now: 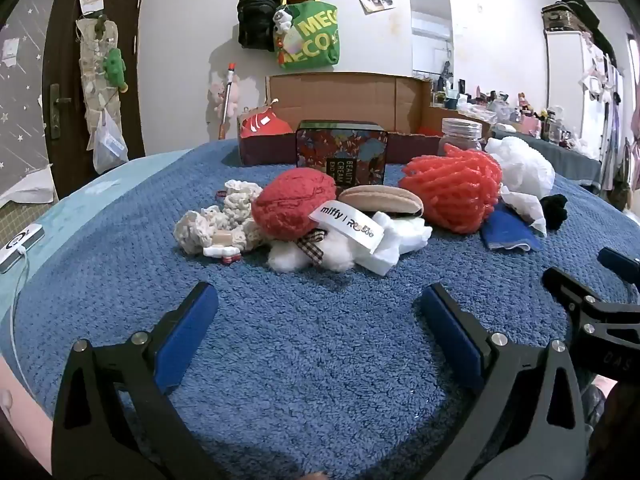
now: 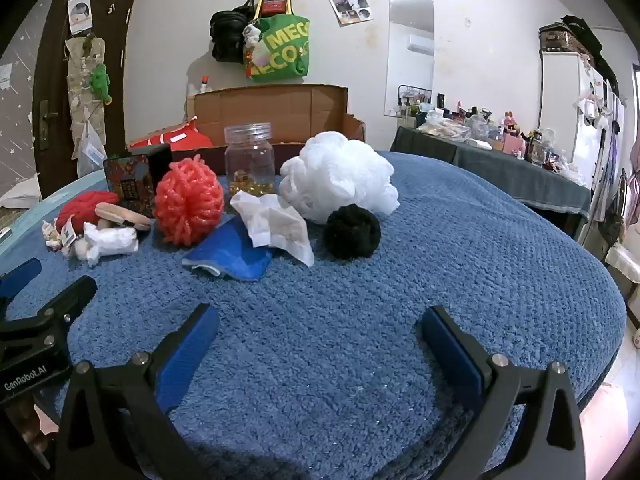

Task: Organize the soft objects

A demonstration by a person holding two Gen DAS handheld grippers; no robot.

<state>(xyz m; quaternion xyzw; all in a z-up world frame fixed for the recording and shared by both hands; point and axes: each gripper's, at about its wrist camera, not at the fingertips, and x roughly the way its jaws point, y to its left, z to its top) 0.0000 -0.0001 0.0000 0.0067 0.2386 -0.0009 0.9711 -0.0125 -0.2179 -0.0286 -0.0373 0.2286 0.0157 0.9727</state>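
In my left camera, my left gripper [image 1: 318, 300] is wide apart and holds nothing. The soft things sit in a messy pile on the blue blanket [image 1: 312, 344], like the red yarn ball [image 1: 294, 204]. Nothing looks sorted yet.

In my right camera, my right gripper [image 2: 318, 320] is wide too, and empty. The fluffy white puff [image 2: 340, 176] and black pom-pom [image 2: 352, 232] wait near the cardboard box [image 2: 272, 112].

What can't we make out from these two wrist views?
- Cardboard box interior: both views, the near wall and the items in front hide it; only a red item pokes out.
- Patterned tin label: left view, lower part hidden behind the red knit ball; right view, too small to read.
- Jar contents: right view, yellow bits, too small to identify.
- Black pompom: left view, mostly hidden behind white paper.
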